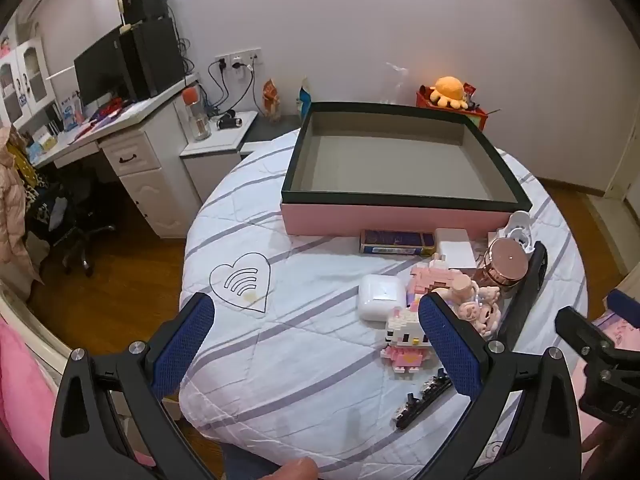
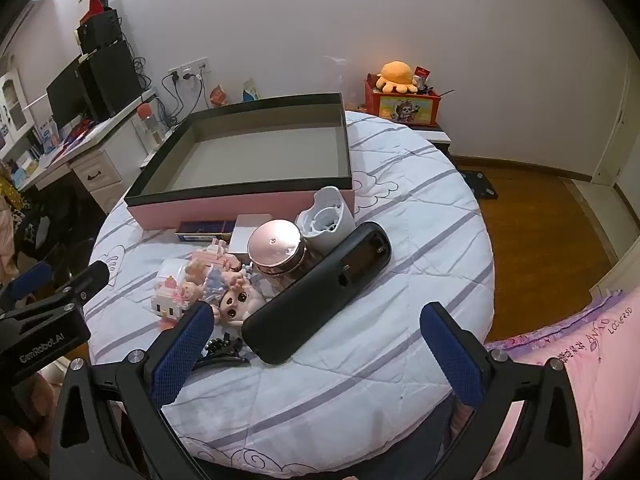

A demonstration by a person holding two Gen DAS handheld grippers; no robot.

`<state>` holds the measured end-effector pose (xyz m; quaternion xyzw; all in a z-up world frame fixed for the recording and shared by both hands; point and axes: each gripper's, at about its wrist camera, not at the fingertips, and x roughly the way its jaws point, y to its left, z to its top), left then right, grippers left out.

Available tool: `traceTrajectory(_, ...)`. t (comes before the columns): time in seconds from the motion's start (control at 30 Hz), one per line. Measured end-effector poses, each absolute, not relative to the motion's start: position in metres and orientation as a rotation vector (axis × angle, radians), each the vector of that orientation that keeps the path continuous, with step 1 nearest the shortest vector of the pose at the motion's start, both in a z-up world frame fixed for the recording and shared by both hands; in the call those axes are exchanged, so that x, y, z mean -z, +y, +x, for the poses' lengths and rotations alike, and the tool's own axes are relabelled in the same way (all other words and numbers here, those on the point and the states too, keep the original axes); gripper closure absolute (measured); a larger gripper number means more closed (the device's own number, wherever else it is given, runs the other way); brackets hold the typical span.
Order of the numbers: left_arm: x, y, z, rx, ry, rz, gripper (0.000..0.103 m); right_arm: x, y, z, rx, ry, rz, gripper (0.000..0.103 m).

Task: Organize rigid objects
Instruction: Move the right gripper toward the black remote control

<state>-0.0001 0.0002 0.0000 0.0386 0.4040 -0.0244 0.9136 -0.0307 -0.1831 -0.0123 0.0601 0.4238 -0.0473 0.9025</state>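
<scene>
An empty pink box (image 1: 400, 210) (image 2: 240, 205) with a dark rim stands at the back of the round quilted surface. In front of it lies a cluster: a white earbud case (image 1: 380, 296), a cat brick figure (image 1: 404, 344) (image 2: 168, 305), a doll (image 1: 478, 302) (image 2: 236, 300), a rose-gold jar (image 1: 506, 266) (image 2: 276, 246), a black remote (image 2: 320, 292), a white cup (image 2: 328, 216), a blue packet (image 1: 396, 242) and a black hair clip (image 1: 424, 400) (image 2: 220, 354). My left gripper (image 1: 316, 320) hovers open, left of the cluster. My right gripper (image 2: 320, 328) hovers open over the remote's near end.
A white desk (image 1: 132, 148) with a monitor and an office chair (image 1: 76, 224) stand to the left. An orange plush (image 2: 394, 76) sits on a red box behind. Pink bedding (image 2: 580, 360) lies to the right, with wooden floor (image 2: 532, 216) beyond the round edge.
</scene>
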Motion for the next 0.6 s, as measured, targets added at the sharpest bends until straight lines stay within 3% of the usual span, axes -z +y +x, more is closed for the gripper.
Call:
traceTrajectory(0.27, 0.007, -0.001, 0.010, 0.067, 0.910, 0.017, 0.000, 0.010, -0.181, -0.029, 0.095, 0.875, 0.121, 0.000)
traceTrajectory(0.6, -0.014, 0.012, 0.004, 0.031, 0.835, 0.045, 0.000, -0.005, -0.166, -0.025, 0.089, 0.834, 0.091, 0.000)
